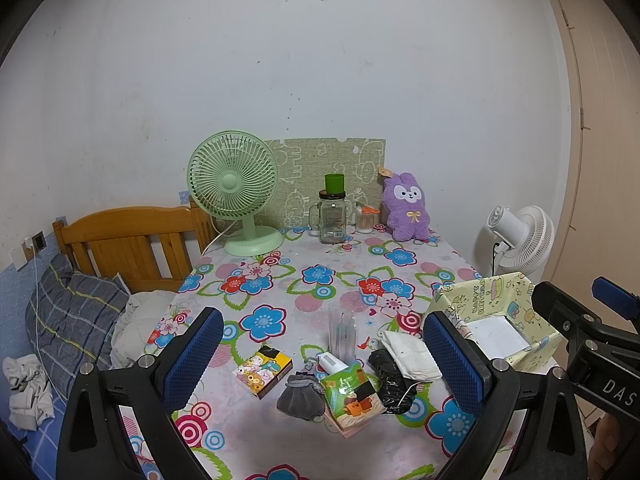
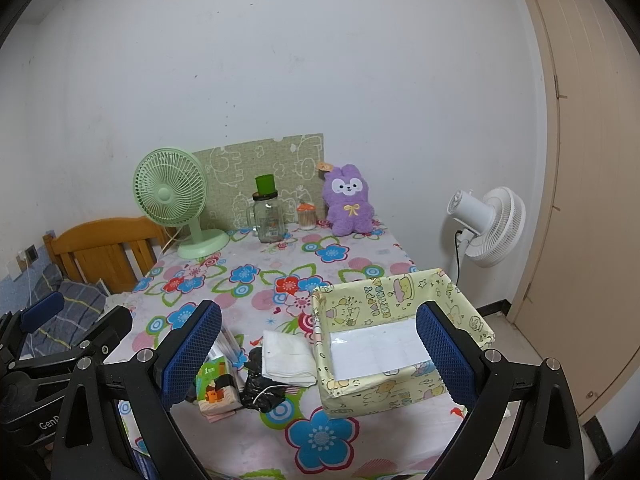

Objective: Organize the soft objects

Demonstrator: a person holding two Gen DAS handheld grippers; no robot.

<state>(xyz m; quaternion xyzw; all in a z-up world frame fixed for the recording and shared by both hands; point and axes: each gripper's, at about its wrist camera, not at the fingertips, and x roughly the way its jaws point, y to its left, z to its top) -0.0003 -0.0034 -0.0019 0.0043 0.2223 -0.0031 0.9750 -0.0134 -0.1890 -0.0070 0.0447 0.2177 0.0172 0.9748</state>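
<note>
On the flowered tablecloth lie a grey drawstring pouch (image 1: pixel 301 397), a green tissue pack (image 1: pixel 350 397), a crumpled black bag (image 1: pixel 390 380) and a folded white cloth (image 1: pixel 414 356). The cloth (image 2: pixel 288 358), black bag (image 2: pixel 260 390) and tissue pack (image 2: pixel 216 390) also show in the right wrist view. A yellow cartoon-print box (image 2: pixel 400 340) stands open at the right, holding only a white sheet. My left gripper (image 1: pixel 324 360) is open and empty, above the near pile. My right gripper (image 2: pixel 320 360) is open and empty, above the box's near left corner.
A purple plush bunny (image 1: pixel 406 208), a glass mug jar (image 1: pixel 332 216) and a green desk fan (image 1: pixel 236 192) stand at the table's far edge. A small cartoon card box (image 1: pixel 265 369) and a clear plastic case (image 1: pixel 342 332) lie mid-table. A bed is left, a white fan (image 2: pixel 490 224) right.
</note>
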